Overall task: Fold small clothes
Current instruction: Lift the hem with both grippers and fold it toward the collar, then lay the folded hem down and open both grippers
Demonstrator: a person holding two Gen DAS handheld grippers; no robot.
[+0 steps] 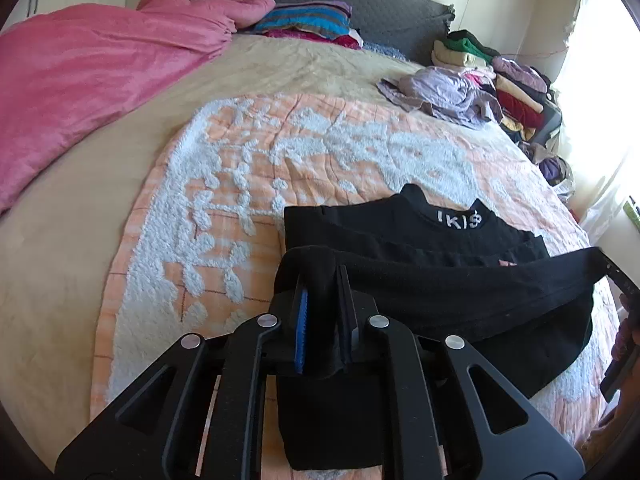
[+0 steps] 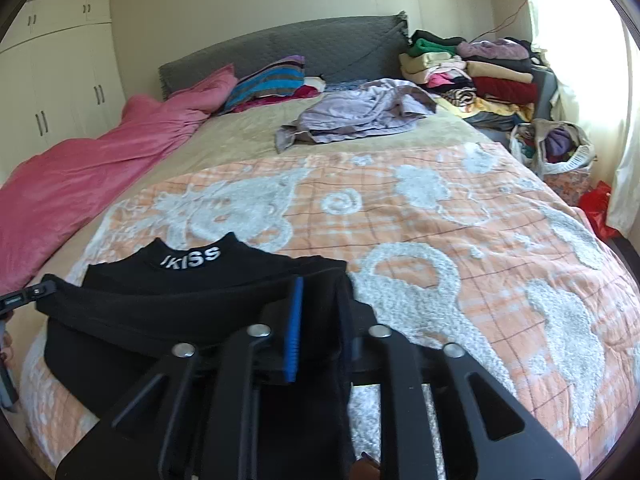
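A small black top [image 1: 420,236] with white "IKISS" lettering on its collar lies on the orange-and-white blanket [image 1: 248,168]; it also shows in the right wrist view [image 2: 192,280]. My left gripper [image 1: 324,280] is shut on the top's lower left edge and holds it lifted over the body. My right gripper [image 2: 320,292] is shut on the lower right edge, also lifted. The held hem stretches between the two grippers. The right gripper shows at the edge of the left wrist view [image 1: 620,280], the left gripper at the edge of the right wrist view [image 2: 24,296].
A pink duvet [image 1: 88,76] covers the bed's left side. A crumpled lilac garment [image 2: 356,112] lies mid-bed. Folded clothes stacks [image 2: 480,68] sit at the far right by the grey headboard [image 2: 280,48]. Striped pillows [image 2: 268,80] lie at the head. A bag of clothes [image 2: 556,148] stands beside the bed.
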